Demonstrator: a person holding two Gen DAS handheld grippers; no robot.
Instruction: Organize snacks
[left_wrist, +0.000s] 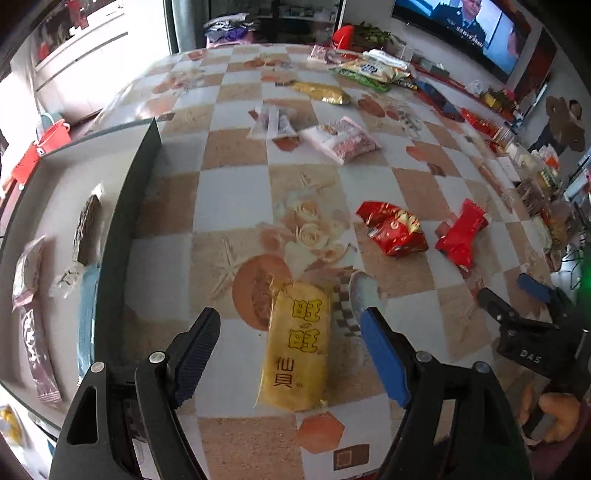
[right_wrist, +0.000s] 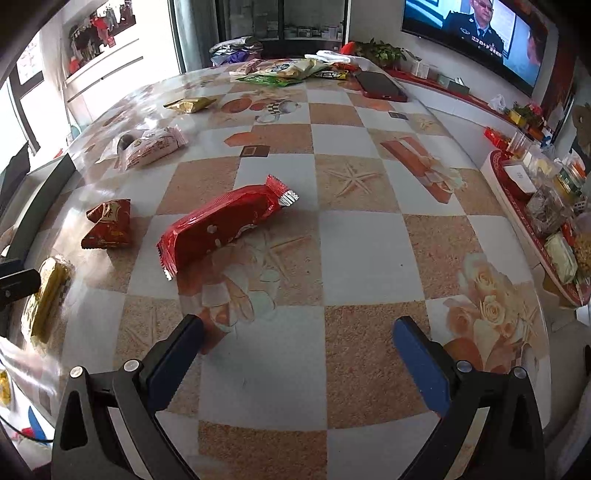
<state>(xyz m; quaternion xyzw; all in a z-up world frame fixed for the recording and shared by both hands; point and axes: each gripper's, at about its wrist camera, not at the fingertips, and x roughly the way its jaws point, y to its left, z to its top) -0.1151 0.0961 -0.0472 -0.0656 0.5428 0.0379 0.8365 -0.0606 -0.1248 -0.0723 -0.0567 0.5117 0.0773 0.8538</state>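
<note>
Through the left wrist view, our left gripper (left_wrist: 291, 350) has its fingers apart, straddling the yellow rice-cracker pack (left_wrist: 295, 347) lying on the table (left_wrist: 236, 192). Just left, the gray box (left_wrist: 55, 173) already holds several packets, so we judge sorting under way.

Through the right wrist view, our right gripper (right_wrist: 295, 350) is spread wide, holding nothing; the long red packet (right_wrist: 225, 225) and small red pouch (right_wrist: 109, 225) remain loose, with more snacks farther back.

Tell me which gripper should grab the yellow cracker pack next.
Left. The left gripper is open with the yellow pack lying between its fingers, right beside the tray. The right gripper is open over bare table, nearer the red bar.
</note>
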